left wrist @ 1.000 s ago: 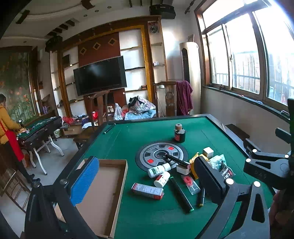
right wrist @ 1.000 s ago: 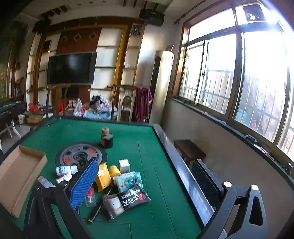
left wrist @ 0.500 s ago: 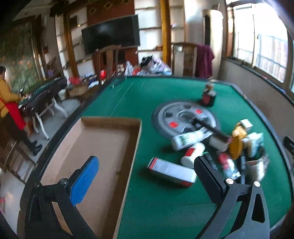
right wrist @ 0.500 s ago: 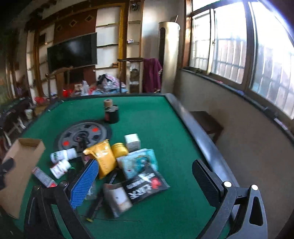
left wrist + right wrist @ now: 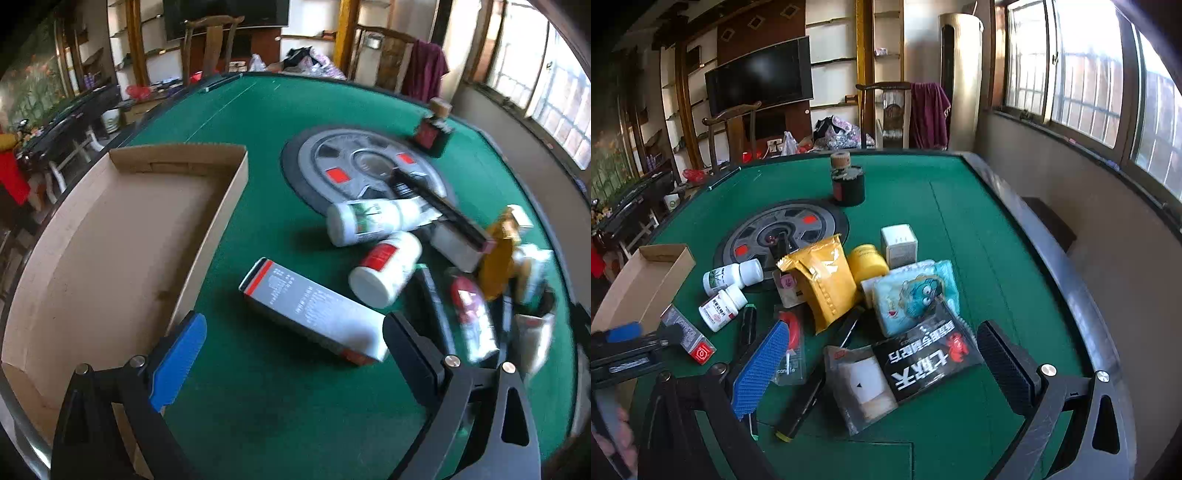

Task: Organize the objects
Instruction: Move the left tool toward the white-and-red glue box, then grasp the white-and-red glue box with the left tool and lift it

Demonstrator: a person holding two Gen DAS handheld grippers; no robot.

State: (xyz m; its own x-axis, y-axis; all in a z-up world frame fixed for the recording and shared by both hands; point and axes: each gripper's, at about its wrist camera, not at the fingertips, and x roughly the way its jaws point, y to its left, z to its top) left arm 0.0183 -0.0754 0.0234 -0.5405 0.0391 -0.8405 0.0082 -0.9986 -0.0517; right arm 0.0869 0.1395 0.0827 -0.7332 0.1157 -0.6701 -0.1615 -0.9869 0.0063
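Left gripper (image 5: 291, 354) spread wide, empty, now dropped low over the grey-and-red carton (image 5: 314, 310), far nearer than a second ago. Carton flat on the green worktop (image 5: 258, 110), just beside the empty cardboard tray (image 5: 236, 177). Likely the first pick. Right gripper (image 5: 879, 363) also wide, empty, lowered closer over the black noodle packet (image 5: 923, 360) and surrounding clutter.
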